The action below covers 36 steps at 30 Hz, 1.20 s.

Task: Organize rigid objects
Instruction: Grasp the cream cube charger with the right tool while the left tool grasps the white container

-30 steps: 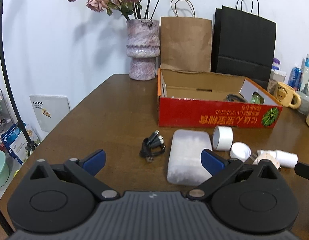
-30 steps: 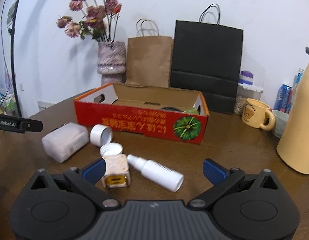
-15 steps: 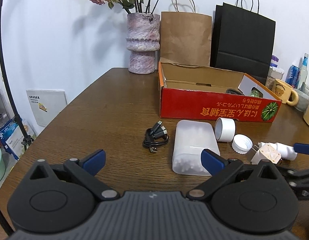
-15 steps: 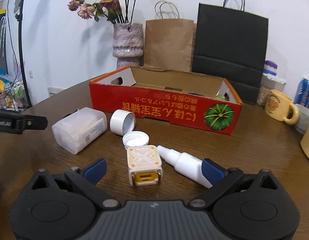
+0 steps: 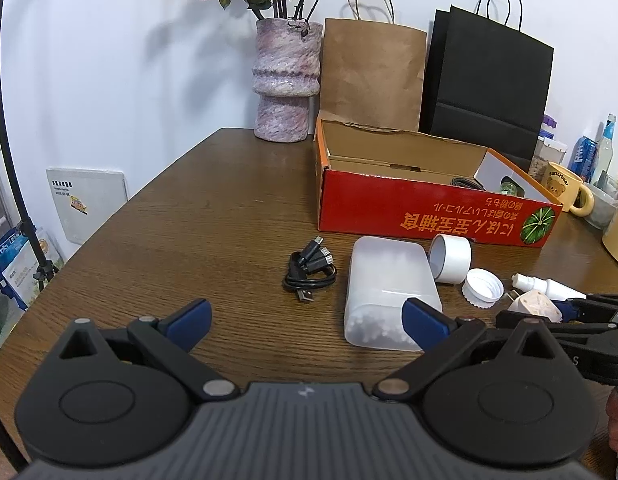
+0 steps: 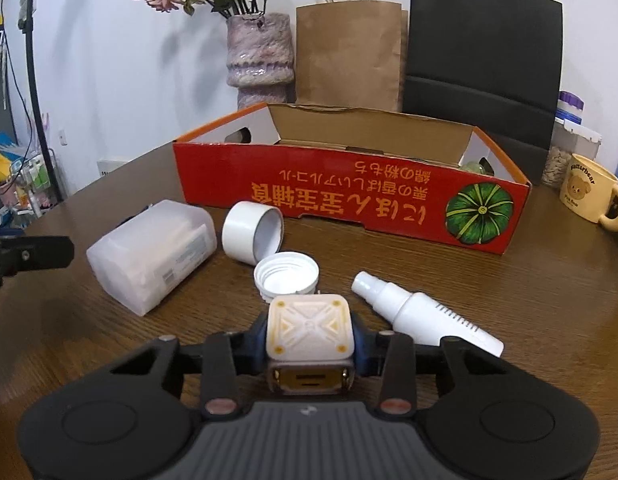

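Observation:
My right gripper [image 6: 311, 340] is shut on a cream cube charger [image 6: 309, 326] that rests on the wooden table; it also shows in the left wrist view [image 5: 535, 306]. Beside it lie a white spray bottle [image 6: 421, 312], a white screw cap [image 6: 287, 272], a white tape roll [image 6: 253, 232] and a frosted plastic box [image 6: 153, 252]. A coiled black cable [image 5: 311, 274] lies left of the frosted box [image 5: 389, 284]. The open red cardboard box [image 6: 349, 200] stands behind them. My left gripper [image 5: 305, 316] is open and empty, hovering near the table's front.
A stone vase of dried flowers [image 5: 287, 80], a brown paper bag [image 5: 371, 76] and a black paper bag [image 5: 485, 88] stand at the back. A yellow bear mug [image 6: 589, 192] and cans stand at the right. The table edge falls away at the left.
My right gripper moved forward and closed on the cube charger, which lay free between its open fingers before. The left gripper drew back a little and stayed open.

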### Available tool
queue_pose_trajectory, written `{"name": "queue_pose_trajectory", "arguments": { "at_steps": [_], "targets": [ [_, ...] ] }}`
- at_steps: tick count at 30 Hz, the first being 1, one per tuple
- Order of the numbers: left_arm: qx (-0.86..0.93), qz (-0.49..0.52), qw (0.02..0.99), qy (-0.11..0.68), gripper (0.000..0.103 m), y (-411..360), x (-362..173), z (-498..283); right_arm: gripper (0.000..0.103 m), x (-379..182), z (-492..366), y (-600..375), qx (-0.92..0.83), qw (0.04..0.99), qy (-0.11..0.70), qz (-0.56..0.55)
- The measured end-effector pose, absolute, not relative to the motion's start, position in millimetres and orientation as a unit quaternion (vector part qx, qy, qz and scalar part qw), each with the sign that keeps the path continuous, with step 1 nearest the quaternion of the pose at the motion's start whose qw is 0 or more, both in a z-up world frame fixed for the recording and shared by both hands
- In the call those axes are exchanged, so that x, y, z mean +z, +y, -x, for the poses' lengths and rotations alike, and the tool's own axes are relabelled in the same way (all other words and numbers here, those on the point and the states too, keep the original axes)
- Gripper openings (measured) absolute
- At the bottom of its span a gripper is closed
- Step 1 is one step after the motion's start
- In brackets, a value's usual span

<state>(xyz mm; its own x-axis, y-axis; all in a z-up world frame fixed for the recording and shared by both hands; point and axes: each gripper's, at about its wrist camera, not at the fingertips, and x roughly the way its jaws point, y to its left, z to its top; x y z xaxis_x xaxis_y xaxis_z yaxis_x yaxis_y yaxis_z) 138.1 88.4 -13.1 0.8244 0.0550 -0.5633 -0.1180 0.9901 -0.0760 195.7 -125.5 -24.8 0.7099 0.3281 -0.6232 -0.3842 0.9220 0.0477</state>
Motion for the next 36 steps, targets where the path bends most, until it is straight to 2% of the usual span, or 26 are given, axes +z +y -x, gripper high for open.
{"name": "queue_pose_trajectory", "arguments": {
  "at_steps": [18,36],
  "targets": [
    [0.052,0.037,0.954,0.294,0.103,77,-10,-145,0.038,-8,-183,-142,0.178,0.945,0.273,0.028],
    [0.042,0.007,0.952,0.303,0.103,43,-4,-171,0.038,5,-195,-213,0.113,0.965,0.237,-0.018]
  ]
}}
